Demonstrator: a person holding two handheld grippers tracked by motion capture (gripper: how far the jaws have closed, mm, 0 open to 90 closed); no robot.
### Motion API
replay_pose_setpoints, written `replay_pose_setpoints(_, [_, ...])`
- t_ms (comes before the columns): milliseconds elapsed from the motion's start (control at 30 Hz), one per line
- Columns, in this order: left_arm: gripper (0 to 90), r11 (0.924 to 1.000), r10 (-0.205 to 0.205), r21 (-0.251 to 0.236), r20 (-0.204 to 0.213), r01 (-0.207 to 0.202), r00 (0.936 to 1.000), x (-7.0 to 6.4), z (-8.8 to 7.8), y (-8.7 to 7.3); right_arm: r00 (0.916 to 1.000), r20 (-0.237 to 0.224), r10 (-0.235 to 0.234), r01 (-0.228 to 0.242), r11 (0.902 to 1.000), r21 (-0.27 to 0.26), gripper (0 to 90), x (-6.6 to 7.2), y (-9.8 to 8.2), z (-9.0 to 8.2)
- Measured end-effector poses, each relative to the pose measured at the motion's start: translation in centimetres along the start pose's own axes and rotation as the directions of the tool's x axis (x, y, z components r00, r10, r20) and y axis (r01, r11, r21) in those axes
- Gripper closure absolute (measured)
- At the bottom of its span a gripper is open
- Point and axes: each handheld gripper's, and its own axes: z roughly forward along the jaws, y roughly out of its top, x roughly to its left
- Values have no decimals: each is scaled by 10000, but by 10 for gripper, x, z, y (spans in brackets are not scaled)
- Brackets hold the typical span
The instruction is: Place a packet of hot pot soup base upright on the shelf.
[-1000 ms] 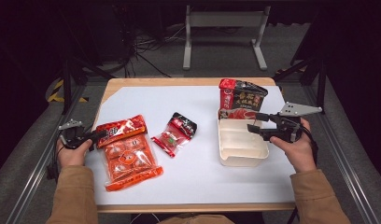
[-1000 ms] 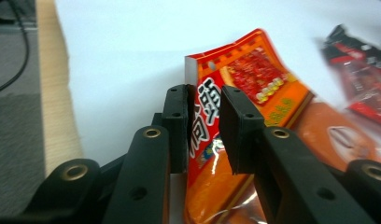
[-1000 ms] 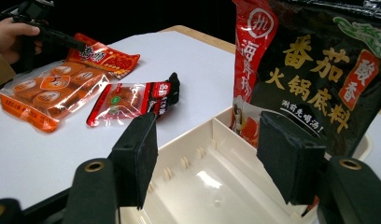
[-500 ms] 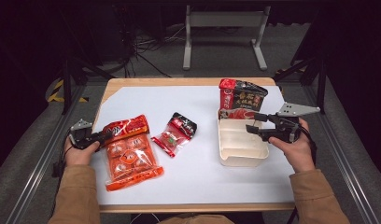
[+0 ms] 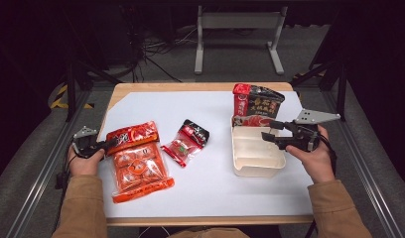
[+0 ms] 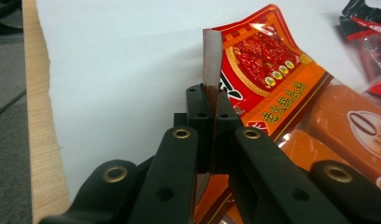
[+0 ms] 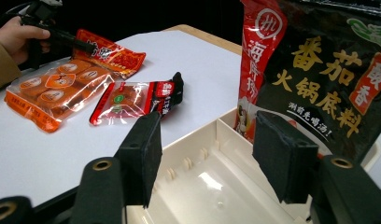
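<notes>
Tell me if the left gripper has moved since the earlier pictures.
Yes. The left gripper has edged toward the orange hotpot packet from the white table's left edge, and its fingers have just closed on the packet's corner.

Sachet (image 5: 186,141) between packet (image 5: 139,161) and tray (image 5: 255,163)

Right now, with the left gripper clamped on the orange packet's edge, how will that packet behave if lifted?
The orange packet will probably sag: its film edge already curls up at the left gripper. The blocks inside look dense, so it may hang heavy. The glossy film could slip.
</notes>
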Motion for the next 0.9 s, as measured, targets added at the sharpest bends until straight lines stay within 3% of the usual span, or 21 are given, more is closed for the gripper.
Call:
replay_pose_setpoints(133, [900, 9999, 89, -118, -85, -90, 9999, -4, -8, 6, 9999, -73, -116, 116, 9999, -91, 461, 1, 1, -1])
replay_pose_setpoints(367, [900, 9989, -263, -382, 12, 263, 9997, -7, -24, 13, 9994, -71, -348, 347, 9994, -76, 482, 2, 3, -1])
replay_pose_setpoints(533, [900, 9959, -29, -902, 37, 32, 10000, -16, -39, 23, 9990, -89, -442, 441, 9989, -142, 492, 4, 5, -2])
replay_pose_setpoints(667, [900, 9944, 198, -1038, 42, -192, 9998, -21, -46, 29, 9988, -95, -485, 483, 9987, -183, 493, 5, 5, -2])
replay_pose_setpoints(900, [900, 9851, 492, -1667, 374, -423, 9981, -35, -64, 39, 9969, -162, -771, 762, 9956, -539, 541, 7, 7, -4])
